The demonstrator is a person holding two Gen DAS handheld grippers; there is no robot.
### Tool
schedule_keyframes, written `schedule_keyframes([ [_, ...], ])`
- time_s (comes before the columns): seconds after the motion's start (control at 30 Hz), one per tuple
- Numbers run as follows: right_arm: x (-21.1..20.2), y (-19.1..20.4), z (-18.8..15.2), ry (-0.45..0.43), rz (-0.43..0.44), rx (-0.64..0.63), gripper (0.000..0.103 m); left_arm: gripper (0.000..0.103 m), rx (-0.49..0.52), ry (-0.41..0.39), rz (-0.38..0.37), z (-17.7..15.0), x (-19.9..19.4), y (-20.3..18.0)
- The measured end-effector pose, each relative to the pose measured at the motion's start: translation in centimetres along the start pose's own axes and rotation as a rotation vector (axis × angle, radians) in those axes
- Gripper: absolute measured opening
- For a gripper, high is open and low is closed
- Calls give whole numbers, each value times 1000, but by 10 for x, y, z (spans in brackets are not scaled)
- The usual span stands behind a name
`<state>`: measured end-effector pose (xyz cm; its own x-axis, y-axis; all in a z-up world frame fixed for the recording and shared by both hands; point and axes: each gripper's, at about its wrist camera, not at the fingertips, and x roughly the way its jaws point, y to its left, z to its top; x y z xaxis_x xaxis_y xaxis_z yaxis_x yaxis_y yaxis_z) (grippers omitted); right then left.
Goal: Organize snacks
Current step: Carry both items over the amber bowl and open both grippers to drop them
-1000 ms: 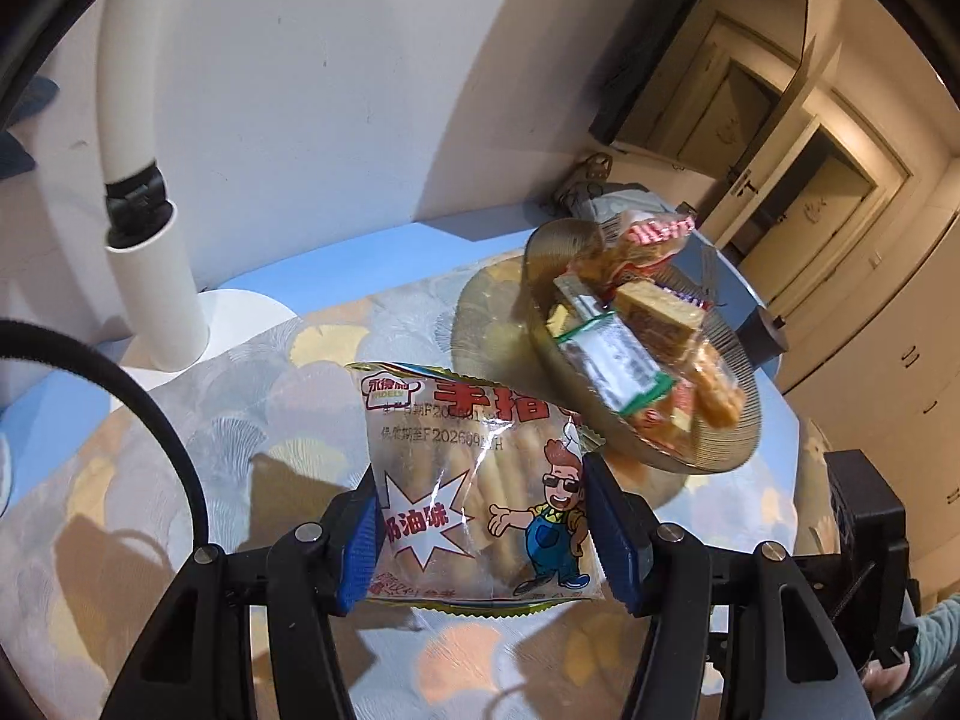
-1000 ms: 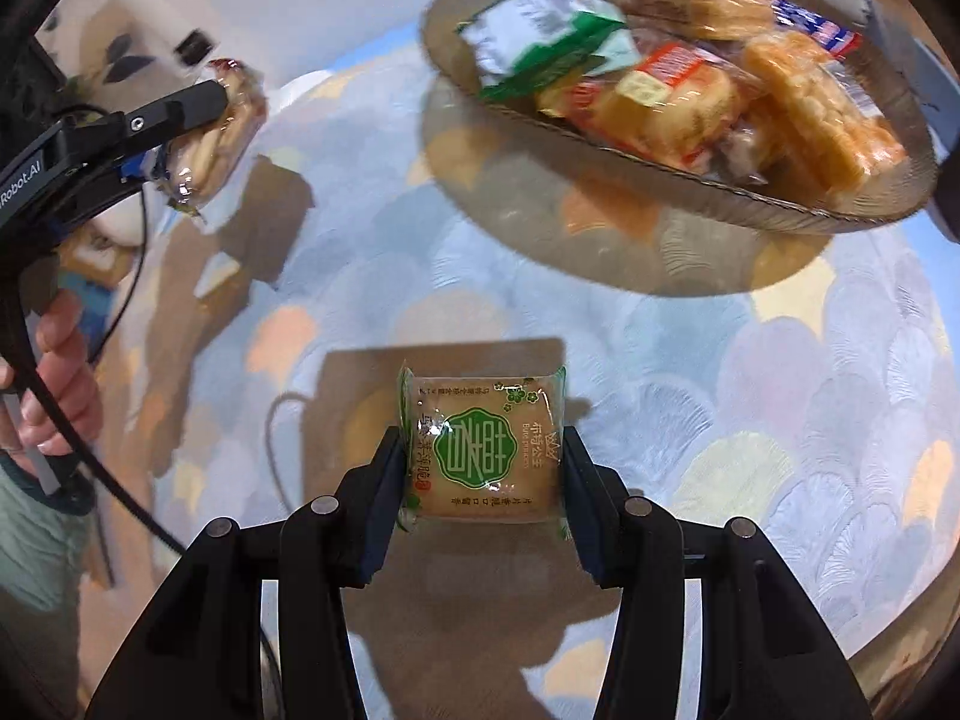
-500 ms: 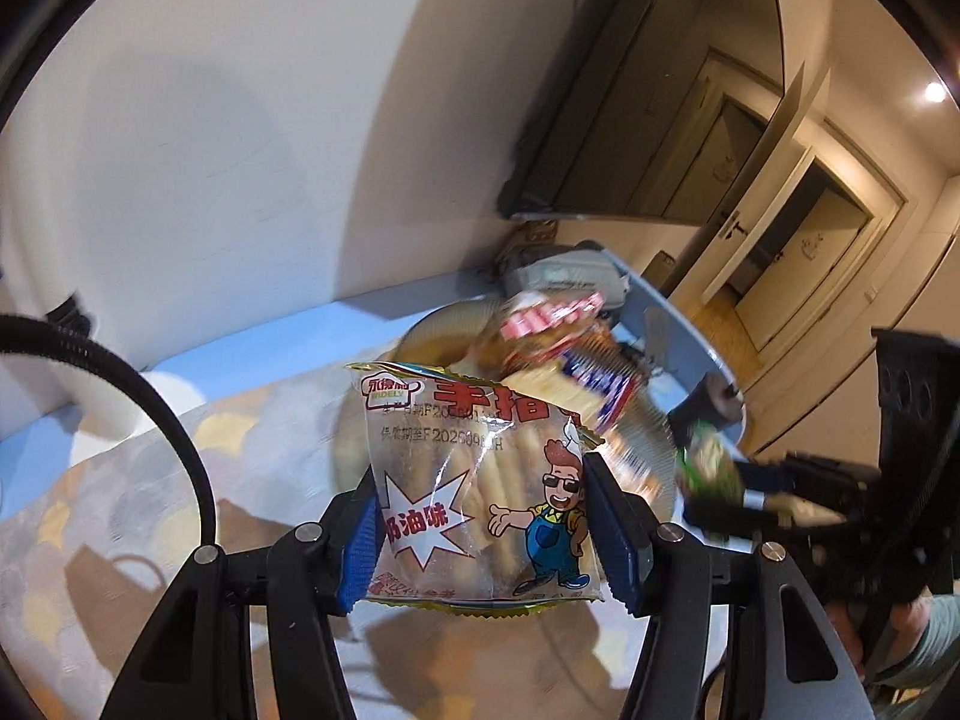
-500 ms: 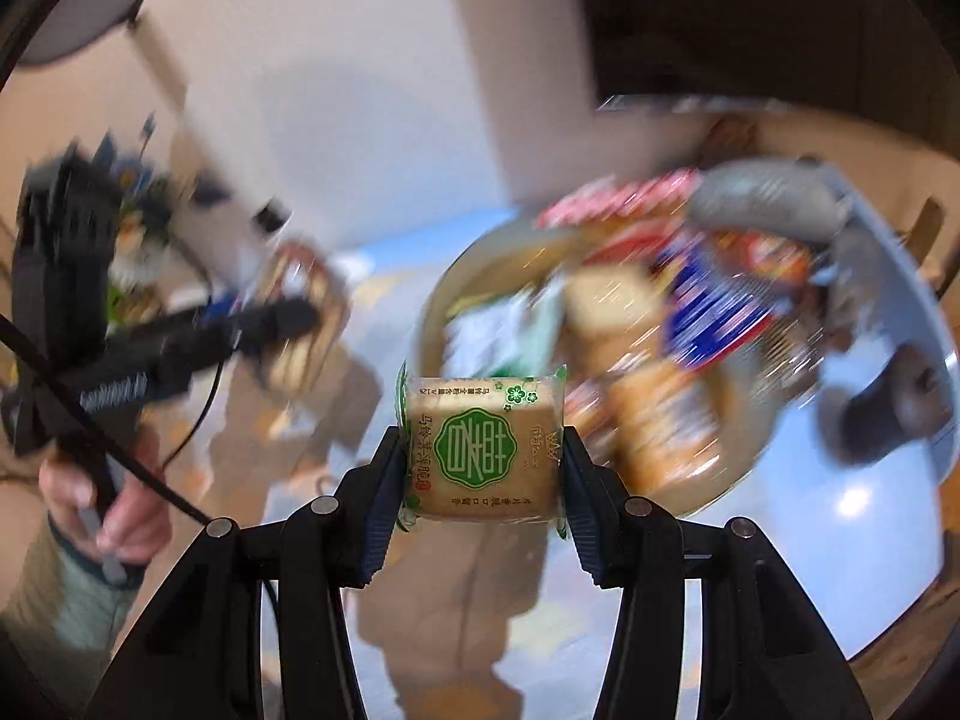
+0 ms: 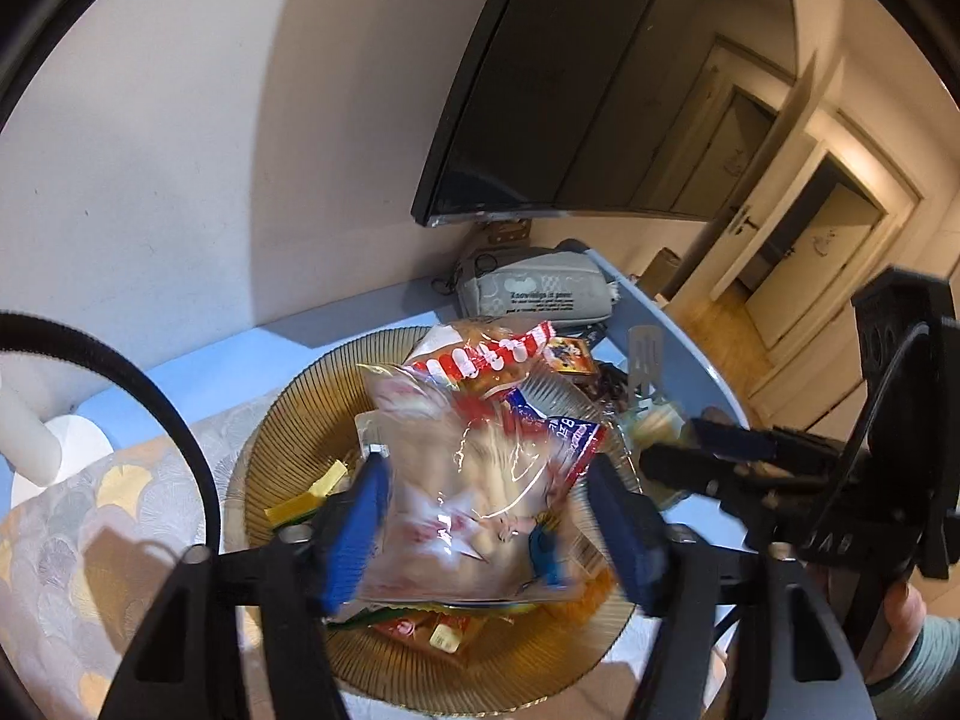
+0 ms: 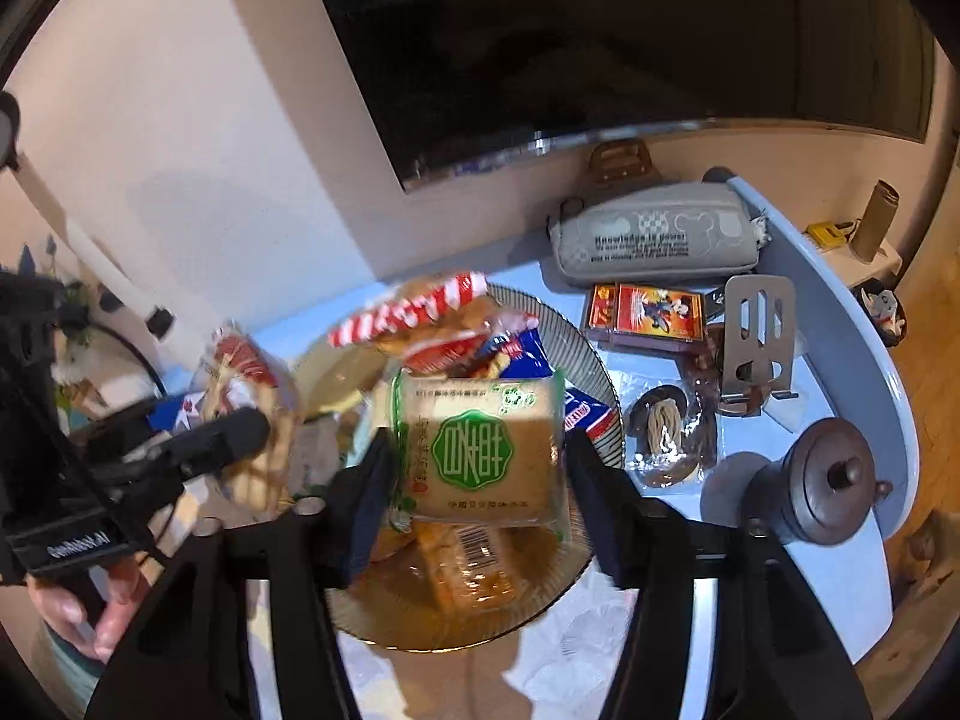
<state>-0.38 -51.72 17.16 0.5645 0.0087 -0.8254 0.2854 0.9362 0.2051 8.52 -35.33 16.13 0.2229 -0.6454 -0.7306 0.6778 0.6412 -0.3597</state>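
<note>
Both grippers hang over the ribbed amber glass plate (image 5: 288, 420) piled with snacks. My left gripper (image 5: 489, 510) has its blue pads spreading — the clear crinkly biscuit bag (image 5: 474, 480) sits blurred between them, over the plate. My right gripper (image 6: 477, 486) is widening too — the beige square packet with a green emblem (image 6: 480, 462) lies loose between its fingers, above the pile.

The ribbed amber glass bowl (image 5: 282, 414) shines glossy. The clear crinkled plastic snack bag (image 5: 474, 492) glints. The grey cloth pouch (image 6: 654, 240) looks matt, the slotted metal stand (image 6: 759, 330) brushed, the dark lidded teapot (image 6: 831, 489) dull.
</note>
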Motion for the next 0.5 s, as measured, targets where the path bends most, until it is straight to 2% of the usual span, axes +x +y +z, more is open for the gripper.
schedule_keyframes([
  [0.23,-3,-5,-10,43,54,-15,60,78,-78,-10,66,-10,-11,5],
  [0.5,-10,26,-20,89,138,-69,61,78,-84,-58,296,-40,-64,8],
])
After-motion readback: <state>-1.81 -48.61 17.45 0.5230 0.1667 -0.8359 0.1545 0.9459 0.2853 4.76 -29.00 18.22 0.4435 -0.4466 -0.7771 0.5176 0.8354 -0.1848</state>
